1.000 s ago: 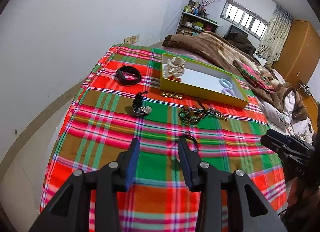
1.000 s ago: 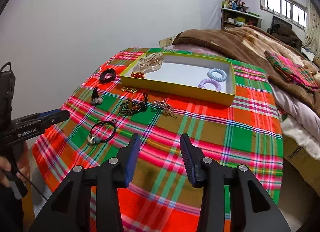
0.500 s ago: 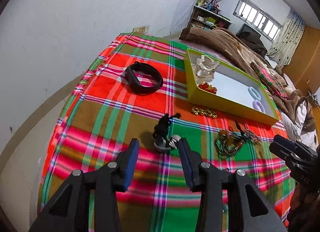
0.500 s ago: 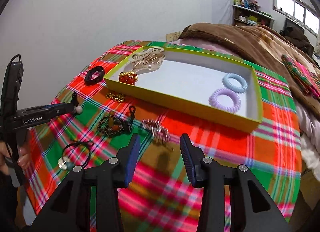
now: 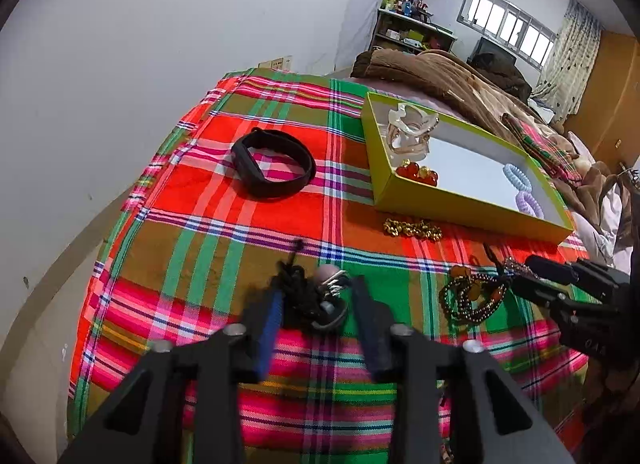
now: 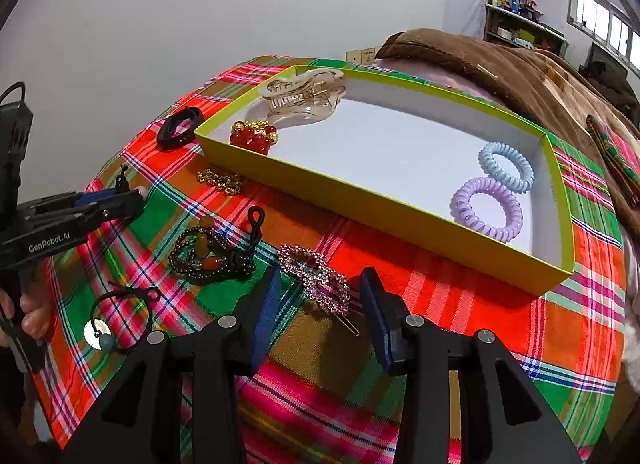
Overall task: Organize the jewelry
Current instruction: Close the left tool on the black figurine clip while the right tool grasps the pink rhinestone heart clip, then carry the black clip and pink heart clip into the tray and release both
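We had the left gripper [image 5: 316, 304] closing around the black corded charm [image 5: 310, 296] on the plaid cloth [image 5: 192, 224], pads not yet pressing. The right gripper [image 6: 318, 296], also closing, straddled the rhinestone hair clip [image 6: 316, 276]: light, stiff, probably slippery, best pinched across its middle. Just beyond, the tray wall [image 6: 360, 216] needed clearing.

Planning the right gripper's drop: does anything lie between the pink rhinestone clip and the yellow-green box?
Nothing visible does. Only bare plaid cloth separates the pink rhinestone clip from the yellow-green box, whose near wall must be cleared.
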The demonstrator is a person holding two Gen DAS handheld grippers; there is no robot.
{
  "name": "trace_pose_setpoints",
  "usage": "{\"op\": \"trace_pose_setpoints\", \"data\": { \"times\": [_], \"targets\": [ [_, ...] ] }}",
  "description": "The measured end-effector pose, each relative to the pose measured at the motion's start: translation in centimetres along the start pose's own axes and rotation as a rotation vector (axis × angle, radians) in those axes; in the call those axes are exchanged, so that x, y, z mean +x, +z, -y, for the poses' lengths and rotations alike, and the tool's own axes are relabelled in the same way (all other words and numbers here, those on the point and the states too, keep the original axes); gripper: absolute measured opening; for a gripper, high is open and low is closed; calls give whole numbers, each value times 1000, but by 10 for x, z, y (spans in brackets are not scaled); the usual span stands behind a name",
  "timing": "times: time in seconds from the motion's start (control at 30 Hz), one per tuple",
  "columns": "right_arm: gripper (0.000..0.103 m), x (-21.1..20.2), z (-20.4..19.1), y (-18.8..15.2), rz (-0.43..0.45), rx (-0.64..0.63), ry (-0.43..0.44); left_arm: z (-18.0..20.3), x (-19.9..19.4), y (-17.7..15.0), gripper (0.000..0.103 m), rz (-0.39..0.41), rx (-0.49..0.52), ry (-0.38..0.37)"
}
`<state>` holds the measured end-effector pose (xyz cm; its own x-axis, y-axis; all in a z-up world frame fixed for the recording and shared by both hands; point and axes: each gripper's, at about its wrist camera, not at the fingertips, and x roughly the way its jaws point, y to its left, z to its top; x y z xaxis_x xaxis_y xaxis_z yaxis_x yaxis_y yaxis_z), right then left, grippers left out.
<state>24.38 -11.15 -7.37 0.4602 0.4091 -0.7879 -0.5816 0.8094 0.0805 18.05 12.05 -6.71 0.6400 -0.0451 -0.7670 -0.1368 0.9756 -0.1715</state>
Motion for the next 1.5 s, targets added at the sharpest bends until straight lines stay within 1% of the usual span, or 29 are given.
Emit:
{"op": "trace_pose_setpoints", "data": {
  "times": [0.07, 0.2, 0.3, 0.33, 0.6, 0.7, 0.93, 1.17, 1.3, 1.5],
  "targets": [
    [24, 0, 0, 0, 1, 7, -8, 0, -2, -2, 31, 6, 1, -5],
    [23, -3, 1, -2, 8, 24, -11, 1, -5, -4, 29, 17, -1, -9],
    [23, -8, 3, -4, 17, 43, -13, 2, -10, -5, 23, 29, -1, -8],
    [23, -10, 4, -5, 20, 51, -13, 3, -12, -5, 14, 34, -2, -10],
    [23, -35, 7, -13, 55, 89, -10, 9, -24, -11, 14, 36, 2, -32],
    [23, -48, 6, -17, 73, 96, -11, 12, -34, -13, 14, 48, 5, -39],
    [23, -75, 5, -23, 113, 122, -15, 28, -62, -12, 14, 84, 29, -62],
    [23, -97, 13, -26, 146, 148, -31, 48, -77, -8, 14, 98, 64, -85],
    [23, -105, 17, -26, 159, 149, -40, 60, -81, -3, 14, 105, 85, -102],
    [23, -108, 28, -19, 169, 155, -51, 74, -76, 8, 14, 102, 104, -132]
  ]
}}
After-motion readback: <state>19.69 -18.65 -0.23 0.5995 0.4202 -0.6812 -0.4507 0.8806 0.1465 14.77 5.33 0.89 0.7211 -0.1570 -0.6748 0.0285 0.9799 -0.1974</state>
